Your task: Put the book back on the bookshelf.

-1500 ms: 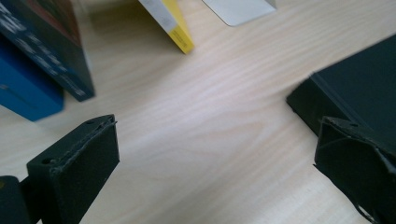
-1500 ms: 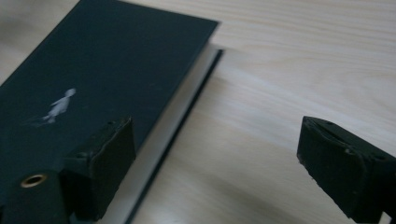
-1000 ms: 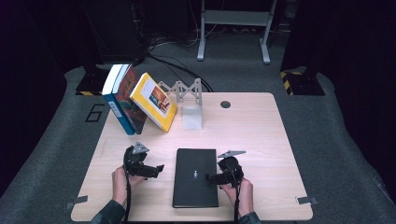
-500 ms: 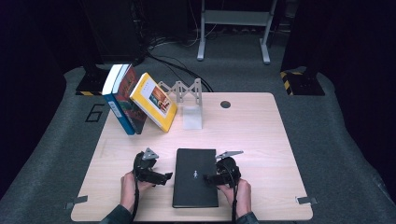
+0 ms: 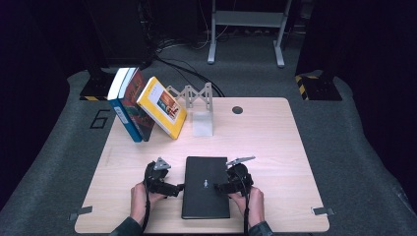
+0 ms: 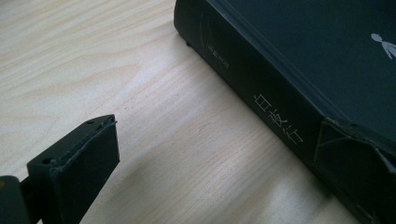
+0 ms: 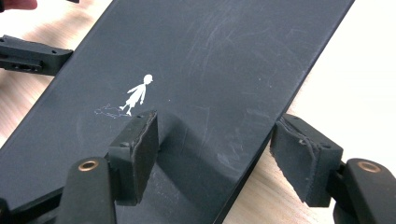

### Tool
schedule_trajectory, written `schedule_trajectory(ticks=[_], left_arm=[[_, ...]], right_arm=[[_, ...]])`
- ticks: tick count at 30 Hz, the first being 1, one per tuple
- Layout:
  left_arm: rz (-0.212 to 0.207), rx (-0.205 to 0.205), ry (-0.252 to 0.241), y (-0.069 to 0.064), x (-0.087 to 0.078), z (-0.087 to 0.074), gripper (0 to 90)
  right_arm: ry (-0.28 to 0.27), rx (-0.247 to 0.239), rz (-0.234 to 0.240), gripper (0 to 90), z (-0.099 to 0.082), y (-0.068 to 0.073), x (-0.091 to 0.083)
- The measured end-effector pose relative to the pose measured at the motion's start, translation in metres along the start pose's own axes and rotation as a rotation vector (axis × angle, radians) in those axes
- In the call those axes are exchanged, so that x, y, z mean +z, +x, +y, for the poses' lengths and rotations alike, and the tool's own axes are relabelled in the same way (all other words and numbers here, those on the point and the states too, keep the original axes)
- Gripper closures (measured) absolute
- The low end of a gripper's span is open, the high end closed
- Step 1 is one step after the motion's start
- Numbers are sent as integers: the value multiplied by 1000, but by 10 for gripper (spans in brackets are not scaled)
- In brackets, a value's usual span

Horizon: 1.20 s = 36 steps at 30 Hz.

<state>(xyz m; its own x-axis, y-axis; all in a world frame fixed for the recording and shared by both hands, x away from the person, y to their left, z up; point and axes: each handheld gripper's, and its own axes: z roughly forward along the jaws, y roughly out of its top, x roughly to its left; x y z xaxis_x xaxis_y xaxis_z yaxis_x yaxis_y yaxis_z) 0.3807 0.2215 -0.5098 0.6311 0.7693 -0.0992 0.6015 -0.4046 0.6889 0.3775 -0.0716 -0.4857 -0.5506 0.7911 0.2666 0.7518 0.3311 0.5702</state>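
High view has the black book [image 5: 205, 191] lying flat near the person's edge of the table [image 5: 275, 142], with a gripper at each long side. The left gripper [image 5: 178, 187] sits at the book's left edge, the right gripper [image 5: 220, 187] at its right edge, both pointing inward at the cover.

Right gripper view is the clearer one: the jaws have just been closing a bit, and they straddle the book's edge, one pad resting over the cover close to the little white figure [image 7: 137, 93], the other just off the edge beside the table. They stand apart and I don't see them pinching anything yet.

Left gripper view shows the spine [image 6: 261, 102] with pale lettering; one jaw hangs over bare wood with a clear gap to the book, the other is right against the spine's lower corner, though honestly that corner of the frame is too dark to say if it touches. So those jaws are wide apart too.

Looks to me like the lining-up step before grabbing the book from both sides. Next move probably needs each gripper to get one pad under the edge and one on top, then squeeze evenly so it doesn't slide. The leaning books [image 5: 142, 105] and the white bookend [image 5: 201, 118] at the back look like where it's headed.
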Motion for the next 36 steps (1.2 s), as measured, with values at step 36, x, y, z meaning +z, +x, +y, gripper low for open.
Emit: schedule_trajectory(ticks=[36], left_arm=[[6, -65, -15, 3, -4, -4, 1]], right_arm=[[60, -62, 21, 353, 43, -9, 22]])
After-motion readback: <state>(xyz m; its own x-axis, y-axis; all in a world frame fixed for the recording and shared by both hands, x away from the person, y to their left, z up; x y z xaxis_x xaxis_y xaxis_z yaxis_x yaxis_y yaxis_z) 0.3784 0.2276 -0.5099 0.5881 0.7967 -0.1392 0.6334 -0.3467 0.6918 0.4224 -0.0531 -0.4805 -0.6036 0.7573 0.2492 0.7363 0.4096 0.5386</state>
